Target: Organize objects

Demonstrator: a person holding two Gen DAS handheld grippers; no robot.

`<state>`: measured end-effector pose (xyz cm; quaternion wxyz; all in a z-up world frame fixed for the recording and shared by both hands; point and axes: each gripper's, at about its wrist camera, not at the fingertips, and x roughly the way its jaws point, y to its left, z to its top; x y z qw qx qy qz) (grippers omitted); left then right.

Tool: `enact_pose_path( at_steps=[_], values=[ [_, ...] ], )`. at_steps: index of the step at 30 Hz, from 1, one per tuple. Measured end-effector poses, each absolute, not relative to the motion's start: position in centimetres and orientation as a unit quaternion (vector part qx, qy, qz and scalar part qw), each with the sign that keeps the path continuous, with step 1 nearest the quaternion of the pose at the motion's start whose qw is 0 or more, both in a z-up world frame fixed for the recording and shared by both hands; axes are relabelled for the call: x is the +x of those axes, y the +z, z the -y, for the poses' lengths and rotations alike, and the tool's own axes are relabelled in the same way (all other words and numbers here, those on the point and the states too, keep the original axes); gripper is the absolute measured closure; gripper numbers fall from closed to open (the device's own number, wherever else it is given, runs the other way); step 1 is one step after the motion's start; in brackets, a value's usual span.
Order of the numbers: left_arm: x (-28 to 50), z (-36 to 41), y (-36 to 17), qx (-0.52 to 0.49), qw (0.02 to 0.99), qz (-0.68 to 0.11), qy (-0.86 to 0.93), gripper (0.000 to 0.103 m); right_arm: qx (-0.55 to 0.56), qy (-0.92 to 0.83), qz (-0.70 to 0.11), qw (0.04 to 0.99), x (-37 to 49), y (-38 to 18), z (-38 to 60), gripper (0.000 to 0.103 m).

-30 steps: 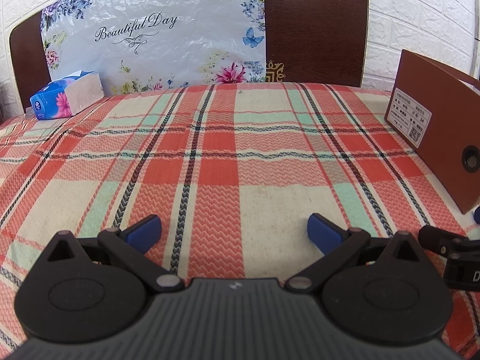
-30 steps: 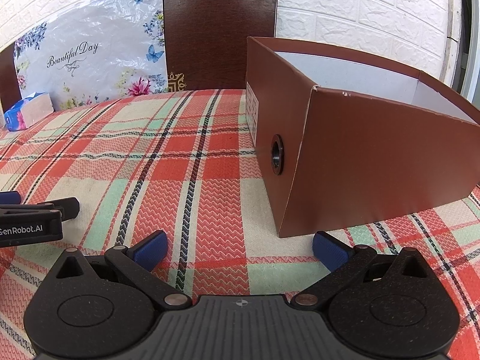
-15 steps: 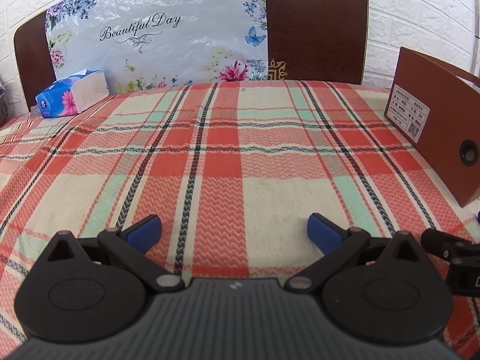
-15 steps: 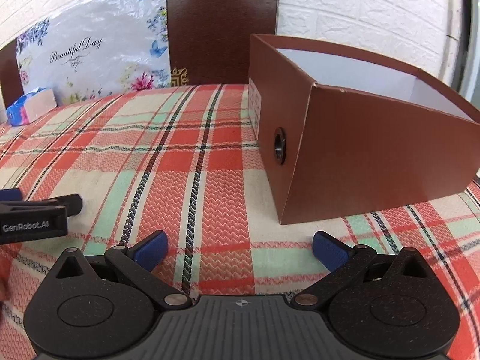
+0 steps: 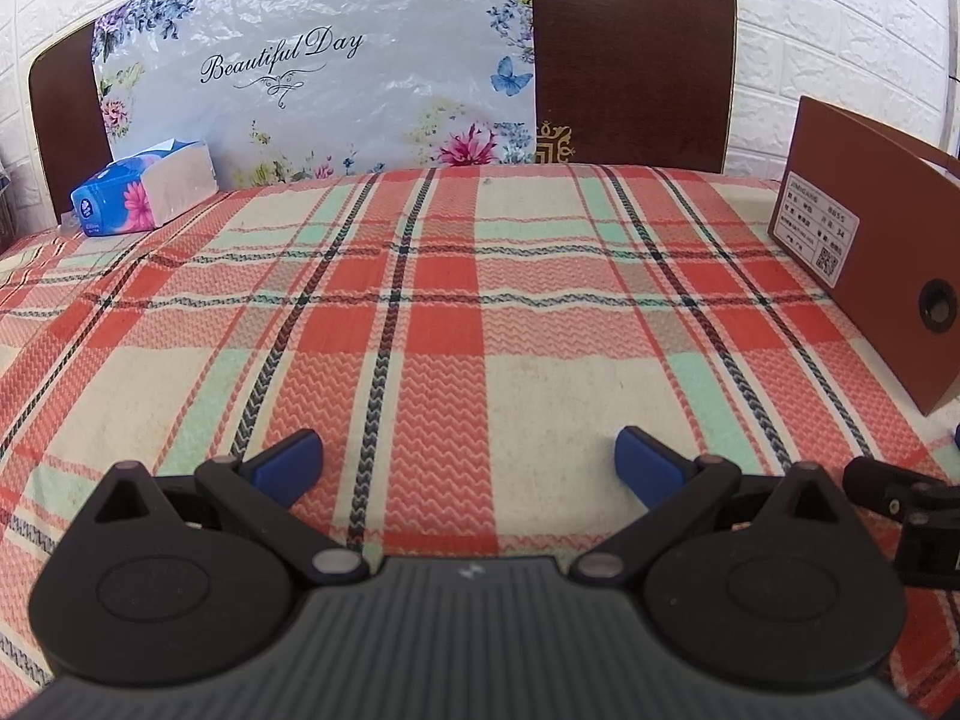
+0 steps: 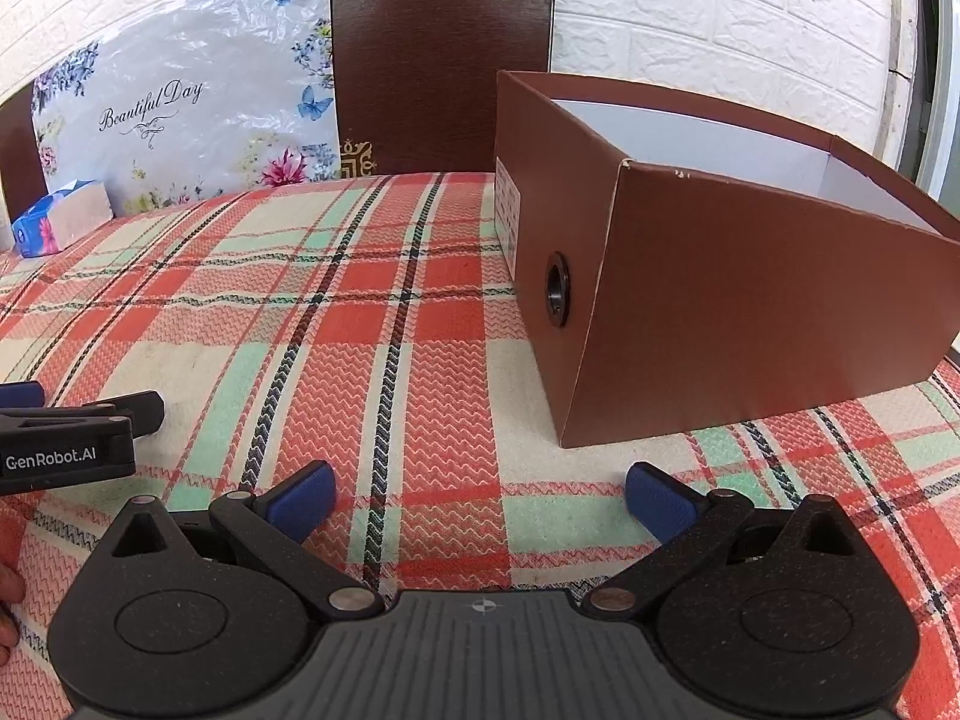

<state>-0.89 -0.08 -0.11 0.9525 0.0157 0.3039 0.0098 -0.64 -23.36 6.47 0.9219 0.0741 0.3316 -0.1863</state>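
Note:
An open brown cardboard box point(image 6: 750, 312) with a white inside stands on the plaid cloth at the right; its end with a white label shows in the left wrist view point(image 5: 864, 264). A blue tissue pack point(image 5: 144, 195) lies at the far left; it also shows in the right wrist view point(image 6: 57, 225). My left gripper point(image 5: 468, 462) is open and empty, low over the cloth. My right gripper point(image 6: 480, 501) is open and empty, just in front of the box's near corner. Each gripper shows at the edge of the other's view.
The plaid cloth point(image 5: 450, 312) covers the whole surface. A dark wooden headboard point(image 5: 630, 60) and a flowered plastic bag point(image 5: 312, 78) stand at the back against a white brick wall.
Both grippers have drawn back and risen slightly, so the box and the tissue pack look a little farther off. The jaws have stayed open.

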Motion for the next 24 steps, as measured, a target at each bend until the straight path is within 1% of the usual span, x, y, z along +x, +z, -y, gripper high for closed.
enact_pose_path(
  at_steps=[24],
  values=[
    [-0.83, 0.1, -0.17, 0.017, 0.953, -0.302, 0.01, 0.0, 0.062, -0.191, -0.342, 0.918, -0.5, 6.54, 23.45, 0.0]
  ],
)
